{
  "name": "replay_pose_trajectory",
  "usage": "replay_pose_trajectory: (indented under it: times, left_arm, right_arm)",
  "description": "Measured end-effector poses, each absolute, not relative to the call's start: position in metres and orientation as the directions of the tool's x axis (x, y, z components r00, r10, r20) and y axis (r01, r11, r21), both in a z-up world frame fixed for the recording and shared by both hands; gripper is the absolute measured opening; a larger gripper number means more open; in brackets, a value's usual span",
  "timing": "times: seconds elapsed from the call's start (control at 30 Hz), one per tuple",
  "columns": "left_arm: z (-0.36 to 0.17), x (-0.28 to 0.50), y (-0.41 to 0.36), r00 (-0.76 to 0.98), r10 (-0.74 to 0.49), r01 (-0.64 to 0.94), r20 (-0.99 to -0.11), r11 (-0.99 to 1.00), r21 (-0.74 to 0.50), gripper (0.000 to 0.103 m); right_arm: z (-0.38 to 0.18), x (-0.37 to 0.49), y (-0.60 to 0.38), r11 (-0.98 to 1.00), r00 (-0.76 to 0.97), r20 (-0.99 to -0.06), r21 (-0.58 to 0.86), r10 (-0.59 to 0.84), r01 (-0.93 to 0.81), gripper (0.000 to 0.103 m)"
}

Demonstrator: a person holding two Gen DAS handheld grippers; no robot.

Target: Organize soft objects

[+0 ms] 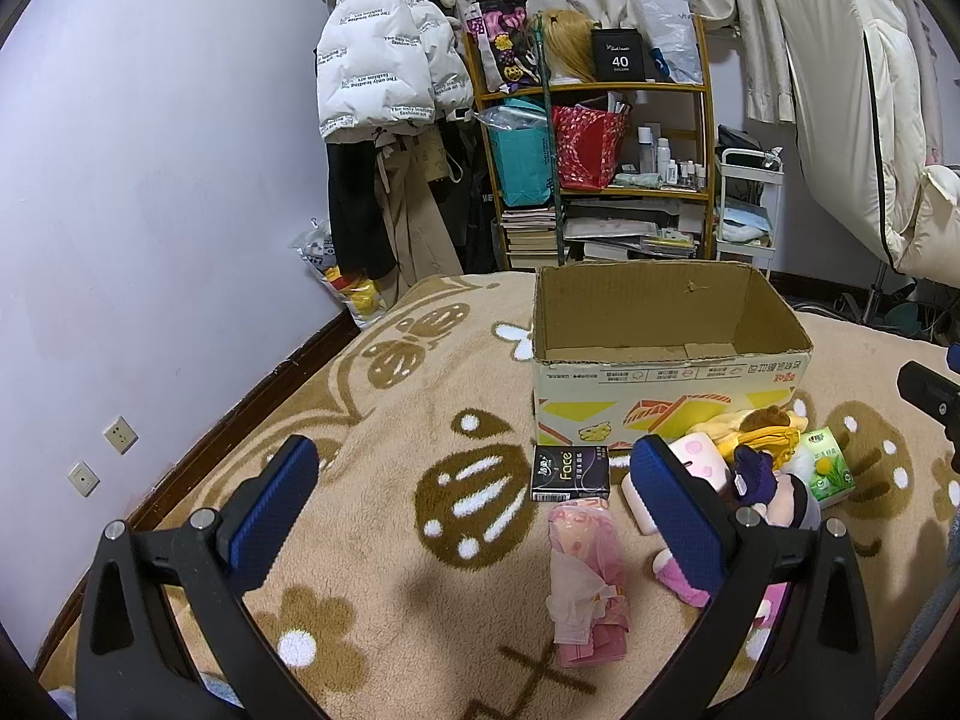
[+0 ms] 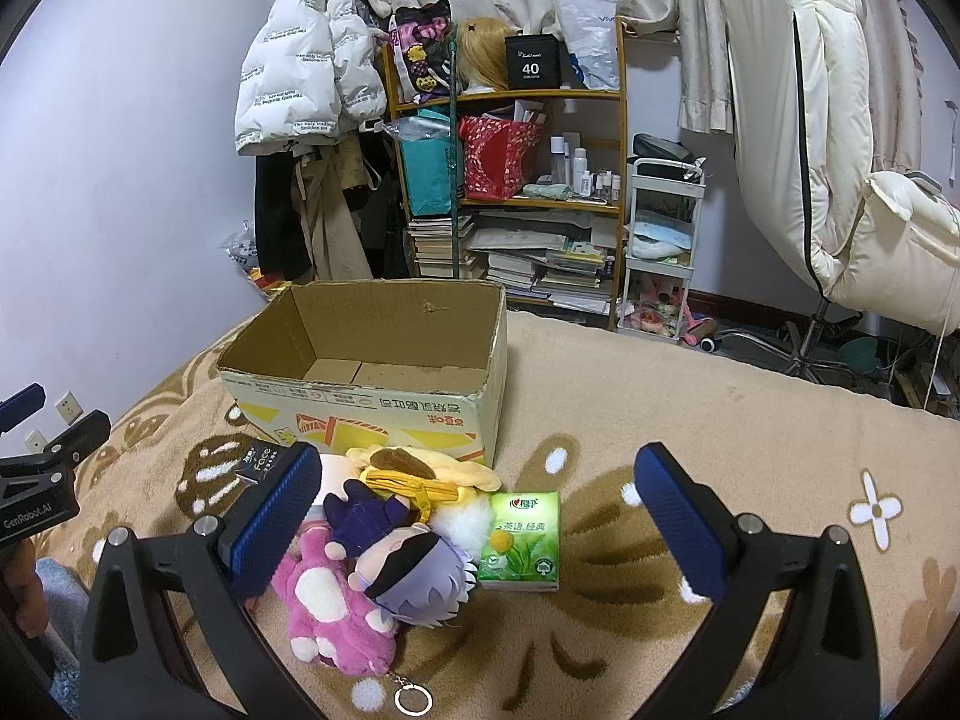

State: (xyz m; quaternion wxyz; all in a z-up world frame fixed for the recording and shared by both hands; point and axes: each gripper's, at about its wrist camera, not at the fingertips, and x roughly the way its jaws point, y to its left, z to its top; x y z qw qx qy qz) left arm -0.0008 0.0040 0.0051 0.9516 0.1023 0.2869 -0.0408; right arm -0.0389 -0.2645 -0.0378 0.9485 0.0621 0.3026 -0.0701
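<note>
A beige fleece blanket with brown flower patterns (image 2: 690, 396) covers the bed, and an open, empty brown cardboard box (image 2: 384, 354) sits on it. Just in front of the box lies a heap of soft toys: a yellow plush (image 2: 420, 471), a pink plush bear (image 2: 327, 606) and a purple-haired doll (image 2: 414, 576). Beside them rest a green tissue pack (image 2: 522, 540), a pink plastic-wrapped pack (image 1: 585, 576) and a small black tissue pack (image 1: 570, 474). The left gripper (image 1: 468, 504) and right gripper (image 2: 480, 510) both hover with jaws spread wide, holding nothing.

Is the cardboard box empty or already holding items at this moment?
Empty. Both wrist views look into the open-topped cardboard box and show only its bare bottom flaps; the plush toys lie on the blanket in front.
</note>
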Motion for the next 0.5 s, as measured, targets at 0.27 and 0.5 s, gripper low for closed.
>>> replay_pose_trajectory:
  times: [0.27, 0.5]
  left_arm:
    - [0.0048, -0.0008, 0.0038, 0.832, -0.017, 0.136, -0.555, 0.976, 0.173, 0.102]
    - [0.0044, -0.0007, 0.0037, 0.831, -0.017, 0.137, -0.556, 0.975, 0.174, 0.102]
  right_arm:
    - [-0.0389, -0.0392, -0.2642, 0.983, 0.807, -0.583, 0.076, -0.094, 0.17, 0.103]
    - [-0.0395, -0.0393, -0.2644, 0.983, 0.808, -0.582, 0.077, -0.094, 0.17, 0.103]
